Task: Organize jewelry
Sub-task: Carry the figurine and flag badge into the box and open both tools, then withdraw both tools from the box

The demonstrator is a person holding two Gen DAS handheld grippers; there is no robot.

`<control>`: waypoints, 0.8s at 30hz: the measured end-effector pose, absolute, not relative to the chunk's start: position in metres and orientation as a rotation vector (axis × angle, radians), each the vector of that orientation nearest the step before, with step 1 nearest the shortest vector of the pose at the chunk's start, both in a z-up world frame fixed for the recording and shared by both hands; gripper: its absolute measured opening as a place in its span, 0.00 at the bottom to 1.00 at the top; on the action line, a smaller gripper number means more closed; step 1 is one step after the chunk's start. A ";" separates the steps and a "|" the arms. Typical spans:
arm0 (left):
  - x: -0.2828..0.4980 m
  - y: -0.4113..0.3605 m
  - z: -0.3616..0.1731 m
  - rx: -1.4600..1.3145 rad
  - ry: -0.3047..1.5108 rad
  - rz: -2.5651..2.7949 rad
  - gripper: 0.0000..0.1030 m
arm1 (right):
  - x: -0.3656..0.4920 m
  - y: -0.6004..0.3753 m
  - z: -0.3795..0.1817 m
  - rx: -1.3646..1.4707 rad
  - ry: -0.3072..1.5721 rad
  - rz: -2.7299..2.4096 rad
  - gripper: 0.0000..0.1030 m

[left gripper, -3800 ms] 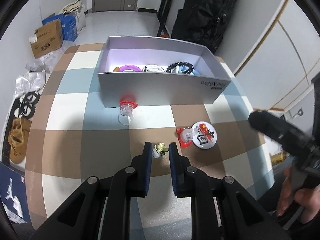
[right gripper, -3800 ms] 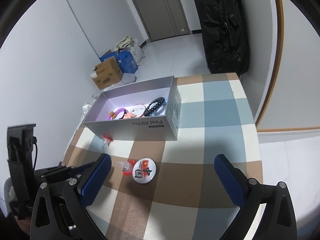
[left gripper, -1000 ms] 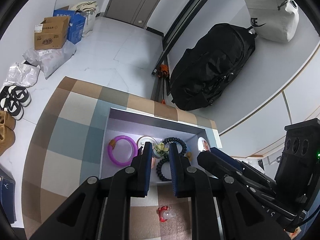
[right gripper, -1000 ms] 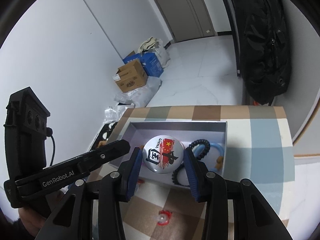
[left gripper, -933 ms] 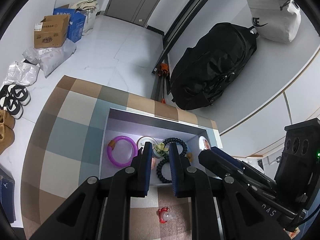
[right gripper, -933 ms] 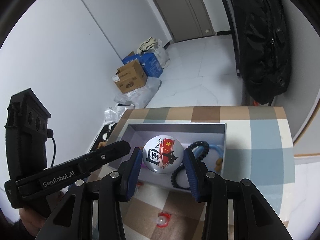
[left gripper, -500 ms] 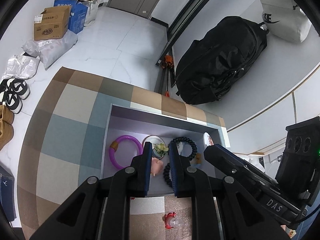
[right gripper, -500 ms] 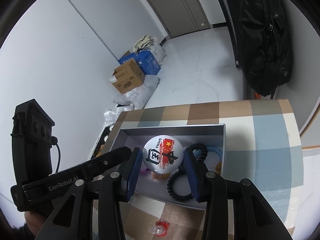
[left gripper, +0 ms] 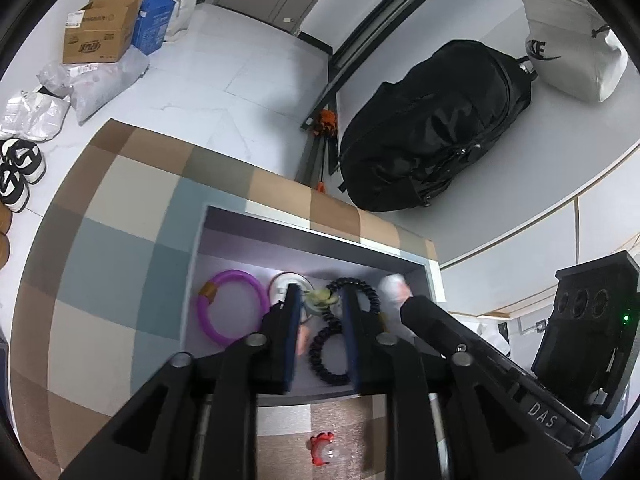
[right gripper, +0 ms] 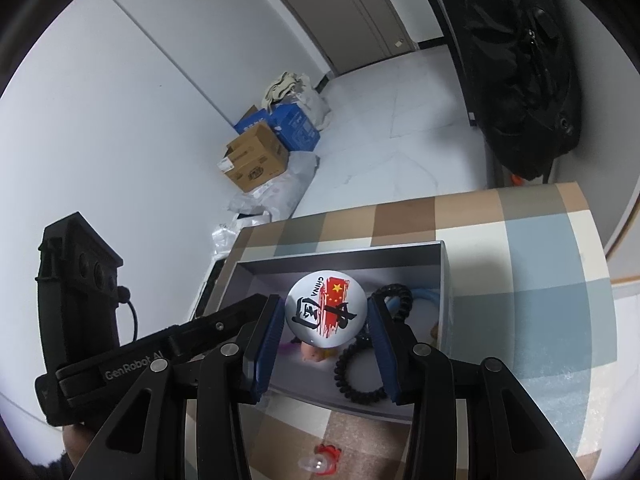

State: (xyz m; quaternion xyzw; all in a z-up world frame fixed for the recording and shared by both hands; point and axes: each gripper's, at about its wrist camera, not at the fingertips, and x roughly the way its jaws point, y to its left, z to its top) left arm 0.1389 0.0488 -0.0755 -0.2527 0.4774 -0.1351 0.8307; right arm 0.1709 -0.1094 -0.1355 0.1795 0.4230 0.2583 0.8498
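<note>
My left gripper (left gripper: 320, 300) is above the open grey box (left gripper: 320, 236); its fingers stand a little apart around a small pale green flower piece (left gripper: 320, 298), which looks loose between them. My right gripper (right gripper: 326, 316) is shut on a round white badge (right gripper: 326, 308) with a red flag print and holds it over the same box (right gripper: 344, 258). In the box lie a purple bangle (left gripper: 234, 306), a black bead bracelet (left gripper: 324, 344), a pale round piece (left gripper: 290, 280) and a blue ring (right gripper: 426, 294).
A red and clear ring (left gripper: 324, 448) lies on the checkered tablecloth (left gripper: 112, 256) in front of the box; it also shows in the right wrist view (right gripper: 322, 458). A black bag (left gripper: 432, 120), cardboard boxes (left gripper: 100, 36) and shoes (left gripper: 16, 172) are on the floor beyond the table.
Both grippers have moved lower and closer over the box. The left fingers have spread slightly around the flower piece. The right gripper still holds the badge.
</note>
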 end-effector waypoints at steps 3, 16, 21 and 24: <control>0.136 0.047 -0.071 -0.528 0.995 -0.280 0.48 | 0.169 -0.111 -0.131 0.394 0.872 0.557 0.51; 0.124 0.047 -0.060 -0.482 0.967 -0.242 0.58 | 0.160 -0.132 -0.122 0.447 0.818 0.487 0.75; 0.116 0.047 -0.057 -0.459 0.957 -0.219 0.58 | 0.152 -0.134 -0.119 0.440 0.800 0.475 0.80; 0.111 0.047 -0.055 -0.438 0.950 -0.208 0.58 | 0.147 -0.134 -0.118 0.425 0.793 0.475 0.82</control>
